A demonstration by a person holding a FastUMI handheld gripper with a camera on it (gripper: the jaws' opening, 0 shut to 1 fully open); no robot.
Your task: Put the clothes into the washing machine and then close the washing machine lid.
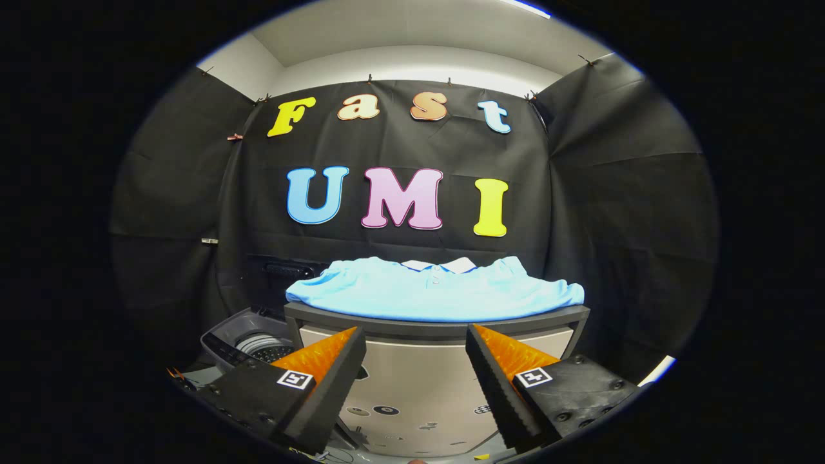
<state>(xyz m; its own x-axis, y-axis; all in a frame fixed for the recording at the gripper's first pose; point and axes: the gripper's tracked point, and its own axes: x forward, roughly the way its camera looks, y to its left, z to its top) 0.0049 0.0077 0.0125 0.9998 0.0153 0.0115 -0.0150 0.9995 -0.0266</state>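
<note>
A light blue polo shirt (436, 291) lies folded flat on top of a grey cabinet (438, 374), straight ahead of and a little above my fingertips. My gripper (416, 334) is open, its two fingers spread wide with nothing between them, held short of the cabinet's front. Down to the left, beyond the left finger, stands the washing machine (248, 343). Its lid is up against the wall (283, 269) and the ribbed drum shows inside the open top.
The cabinet's dark top edge (583, 312) juts out at shirt height. Black cloth walls close the booth behind and on both sides. Small round marks dot the cabinet's pale front below my fingers.
</note>
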